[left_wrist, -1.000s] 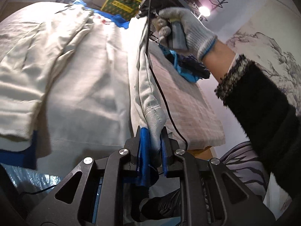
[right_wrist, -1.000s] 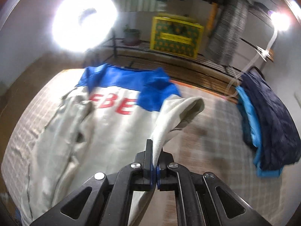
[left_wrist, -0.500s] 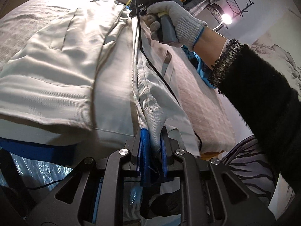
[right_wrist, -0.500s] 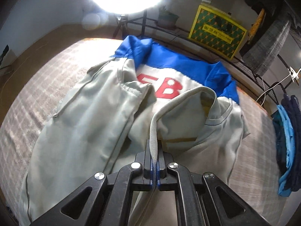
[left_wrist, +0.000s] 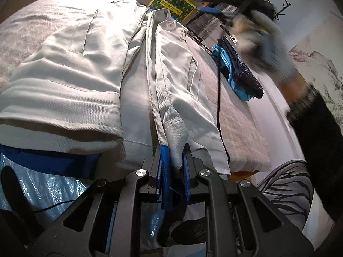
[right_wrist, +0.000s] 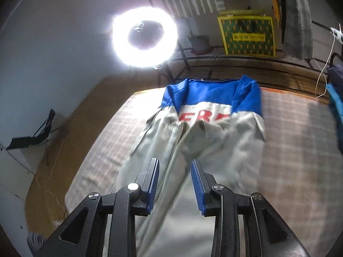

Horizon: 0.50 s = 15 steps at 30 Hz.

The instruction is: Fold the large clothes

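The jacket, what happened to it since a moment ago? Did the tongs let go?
The right tongs have just opened and let go of the jacket edge they pinched; nothing is between them now. That front flap now lies folded over the jacket, and the right hand is pulling away, blurred. The left tongs stayed shut on the hem, and the dark clothes stayed put.

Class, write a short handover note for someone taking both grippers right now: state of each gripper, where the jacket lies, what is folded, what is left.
Left gripper: shut on the bottom hem of the pale grey work jacket with blue shoulders.
Right gripper: open, nothing between its fingers; its jaws have just been opening and it is clear of the cloth.
Jacket: lying lengthwise on the checked mat, collar at the far end.
Done: both side panels are turned in toward the middle.
Left: release the hem, smooth it, then probably fold the jacket across its length.
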{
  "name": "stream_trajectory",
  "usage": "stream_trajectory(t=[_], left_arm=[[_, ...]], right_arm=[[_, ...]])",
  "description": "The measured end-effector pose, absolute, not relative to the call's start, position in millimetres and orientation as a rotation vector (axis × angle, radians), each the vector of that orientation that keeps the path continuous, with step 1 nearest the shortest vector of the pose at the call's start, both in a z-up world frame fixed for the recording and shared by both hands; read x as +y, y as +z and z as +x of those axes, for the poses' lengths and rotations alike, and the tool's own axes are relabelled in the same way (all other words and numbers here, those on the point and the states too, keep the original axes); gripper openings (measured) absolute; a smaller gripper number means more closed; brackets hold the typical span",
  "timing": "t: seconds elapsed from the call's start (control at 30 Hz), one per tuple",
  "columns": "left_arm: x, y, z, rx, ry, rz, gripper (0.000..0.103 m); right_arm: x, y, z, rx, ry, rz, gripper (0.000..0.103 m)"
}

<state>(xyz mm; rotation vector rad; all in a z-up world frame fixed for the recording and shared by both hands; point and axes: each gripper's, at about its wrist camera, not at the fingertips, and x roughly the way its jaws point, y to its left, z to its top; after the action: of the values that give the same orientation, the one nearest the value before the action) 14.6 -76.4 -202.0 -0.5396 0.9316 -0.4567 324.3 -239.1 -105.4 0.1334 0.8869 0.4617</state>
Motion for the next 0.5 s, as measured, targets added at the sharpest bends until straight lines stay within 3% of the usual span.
stream_trajectory(t=[0.23, 0.5], left_arm=[[-80.0, -189.1, -3.6, 0.925, -0.43, -0.442, 0.023], [-54.7, -142.5, -29.9, 0.813, -0.427, -0.329, 0.023]], right_arm=[[-268.8, -113.8, 210.3, 0.918, 0.524, 0.059, 0.032], [-247.0, -184.3, 133.9, 1.02, 0.548, -0.067, 0.026]])
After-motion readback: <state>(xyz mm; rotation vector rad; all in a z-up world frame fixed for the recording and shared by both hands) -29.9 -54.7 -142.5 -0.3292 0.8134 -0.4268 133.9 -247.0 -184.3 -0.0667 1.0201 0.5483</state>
